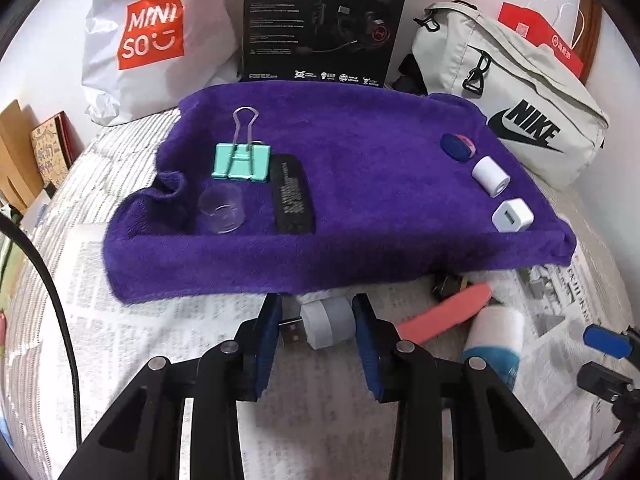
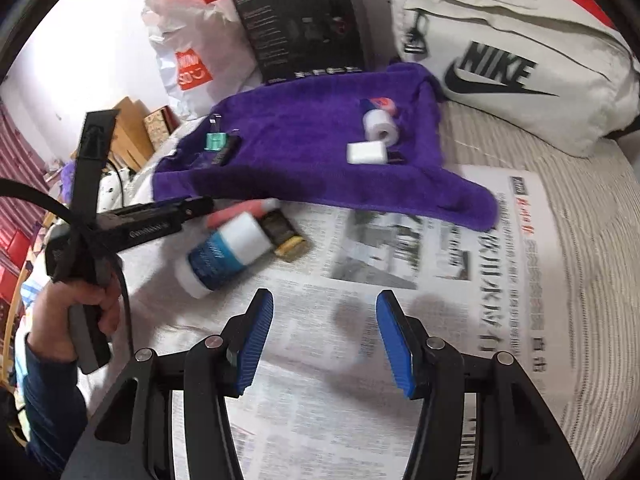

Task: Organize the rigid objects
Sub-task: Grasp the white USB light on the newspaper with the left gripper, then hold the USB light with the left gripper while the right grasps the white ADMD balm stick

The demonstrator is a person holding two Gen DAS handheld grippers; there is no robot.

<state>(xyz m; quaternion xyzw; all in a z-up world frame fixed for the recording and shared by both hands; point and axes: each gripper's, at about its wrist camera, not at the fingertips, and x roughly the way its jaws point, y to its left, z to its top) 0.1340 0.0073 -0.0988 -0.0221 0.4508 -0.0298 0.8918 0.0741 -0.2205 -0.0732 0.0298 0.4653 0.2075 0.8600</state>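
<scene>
Left wrist view: pink flat item [image 1: 448,314] partly hidden behind left gripper [image 1: 316,326] finger; far end runs under purple towel [image 1: 360,184] edge. Small dark obj [image 1: 446,286] at towel's near edge, mostly covered, can't ID. Black box [image 1: 326,20] top cut by frame.

Right wrist view: newspaper [image 2: 400,264] print motion-blurred. Bottle [image 2: 224,254] label unreadable. Mint clip [image 2: 215,142] too small for detail.

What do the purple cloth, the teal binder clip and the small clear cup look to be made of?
Purple cloth: soft plush fabric, fuzzy matte pile, folds at its edges. Teal binder clip: probably painted sheet metal, slight sheen, with bare wire handles. Small clear cup: transparent, likely plastic, though glass cannot be ruled out.
</scene>
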